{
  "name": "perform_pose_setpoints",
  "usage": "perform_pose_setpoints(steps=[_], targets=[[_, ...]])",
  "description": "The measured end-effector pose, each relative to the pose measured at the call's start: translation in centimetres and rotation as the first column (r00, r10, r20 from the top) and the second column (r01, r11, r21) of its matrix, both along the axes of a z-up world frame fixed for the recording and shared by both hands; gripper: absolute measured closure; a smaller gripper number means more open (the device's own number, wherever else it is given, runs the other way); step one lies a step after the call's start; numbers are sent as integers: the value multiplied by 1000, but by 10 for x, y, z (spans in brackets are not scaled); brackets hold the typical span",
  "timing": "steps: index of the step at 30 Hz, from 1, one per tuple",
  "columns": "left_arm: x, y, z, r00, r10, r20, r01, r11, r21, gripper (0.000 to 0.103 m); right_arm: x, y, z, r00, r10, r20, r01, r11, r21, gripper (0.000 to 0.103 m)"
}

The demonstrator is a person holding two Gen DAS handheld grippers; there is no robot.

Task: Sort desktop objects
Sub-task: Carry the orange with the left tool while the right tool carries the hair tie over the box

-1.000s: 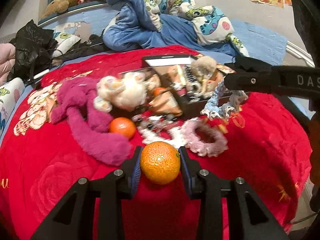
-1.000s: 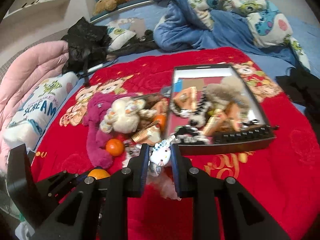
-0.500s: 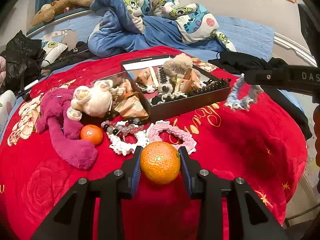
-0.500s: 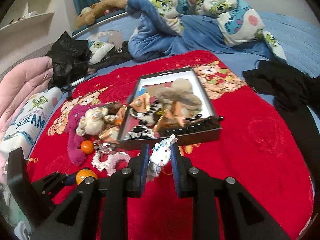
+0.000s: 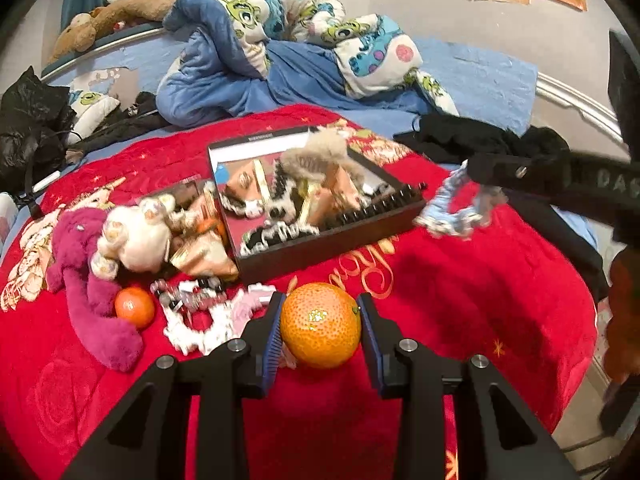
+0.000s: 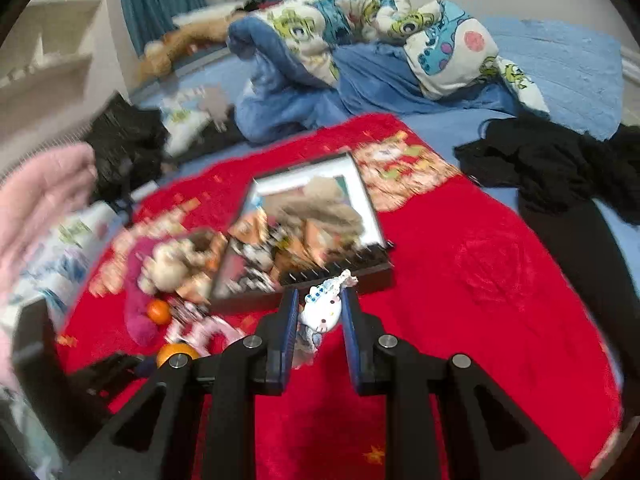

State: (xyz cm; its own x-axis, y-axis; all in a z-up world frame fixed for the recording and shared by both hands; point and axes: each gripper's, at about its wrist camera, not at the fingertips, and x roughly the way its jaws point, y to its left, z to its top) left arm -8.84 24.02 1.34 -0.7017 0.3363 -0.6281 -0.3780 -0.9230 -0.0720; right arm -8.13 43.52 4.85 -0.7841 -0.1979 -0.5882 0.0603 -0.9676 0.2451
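Left tool [image 5: 320, 326] clamps orange [image 5: 320, 325]; right tool [image 6: 320, 318] pinches scrunchie [image 6: 322, 310].

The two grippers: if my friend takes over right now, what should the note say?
Left gripper: shut on a big orange.
Right gripper: shut on a white-and-blue frilly scrunchie.
Dark box on the red blanket: already holds hair things and snack packets.
Left outside beside it: small orange, purple plush, cream plush, bead bracelets, pink scrunchie.
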Motion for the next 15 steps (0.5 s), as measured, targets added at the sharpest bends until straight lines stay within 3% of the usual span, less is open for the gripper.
perform_pose_setpoints(steps=[15], targets=[[-86,4,15,999,40,-17,-39,999,35,66,-80,3,-21,999,-30,-11,28,991,-132,82]])
